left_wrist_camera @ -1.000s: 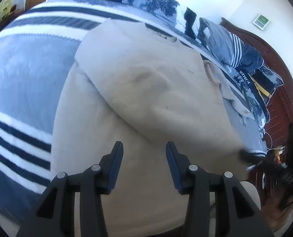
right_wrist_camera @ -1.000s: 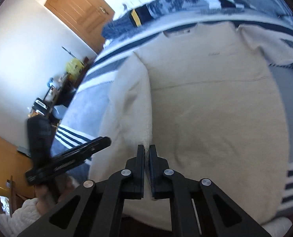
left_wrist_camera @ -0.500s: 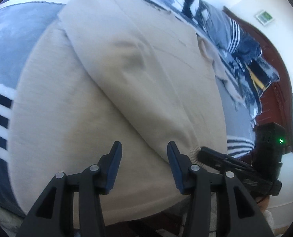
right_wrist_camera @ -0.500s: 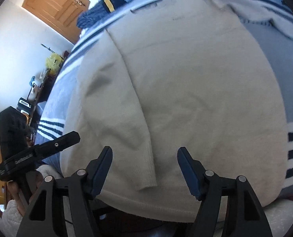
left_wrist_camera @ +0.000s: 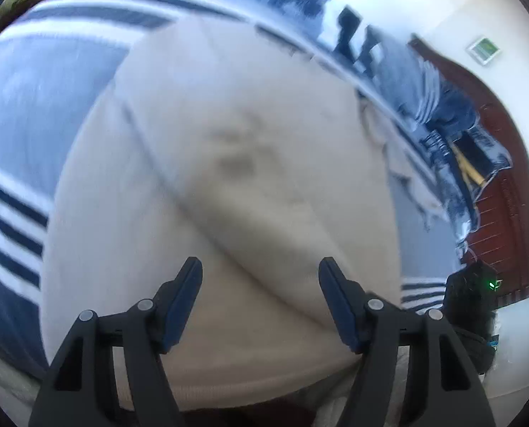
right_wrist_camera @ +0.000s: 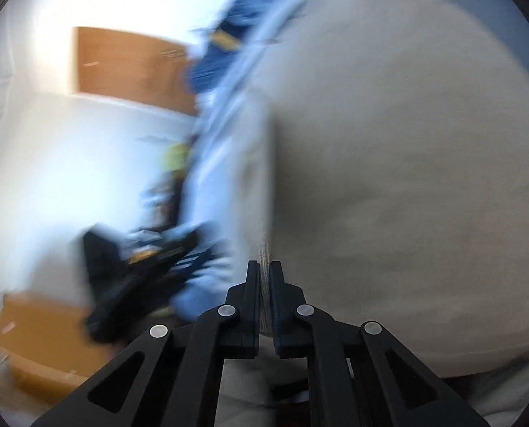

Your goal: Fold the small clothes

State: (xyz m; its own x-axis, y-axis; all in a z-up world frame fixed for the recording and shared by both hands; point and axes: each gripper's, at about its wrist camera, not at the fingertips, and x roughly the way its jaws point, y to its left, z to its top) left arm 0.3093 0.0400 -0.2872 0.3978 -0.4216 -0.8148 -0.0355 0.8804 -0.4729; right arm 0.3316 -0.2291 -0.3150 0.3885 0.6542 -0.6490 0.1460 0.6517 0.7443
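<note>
A beige sweater (left_wrist_camera: 264, 178) lies spread on a blue striped blanket (left_wrist_camera: 33, 106), one sleeve folded slantwise across its body. My left gripper (left_wrist_camera: 261, 267) hovers over the lower part near the hem. Its jaws are opening, and the cloth under them is not pinched. In the blurred right wrist view the sweater (right_wrist_camera: 407, 178) fills the right side. My right gripper (right_wrist_camera: 264, 274) is shut on the ribbed cuff of the sleeve (right_wrist_camera: 264, 284), which shows between the pads. The other gripper's black body (left_wrist_camera: 471, 306) sits at the sweater's right corner.
Blue patterned pillows (left_wrist_camera: 442, 106) and a dark red headboard (left_wrist_camera: 506, 195) border the bed on the right. A wooden door (right_wrist_camera: 129, 64) and white wall lie beyond the bed's left edge. The left gripper (right_wrist_camera: 143, 277) shows as a dark blur there.
The right gripper opened over the sleeve cuff, then shut on it while dropping lower and rolling. The left jaws spread wider, and its view shifted across the sweater.
</note>
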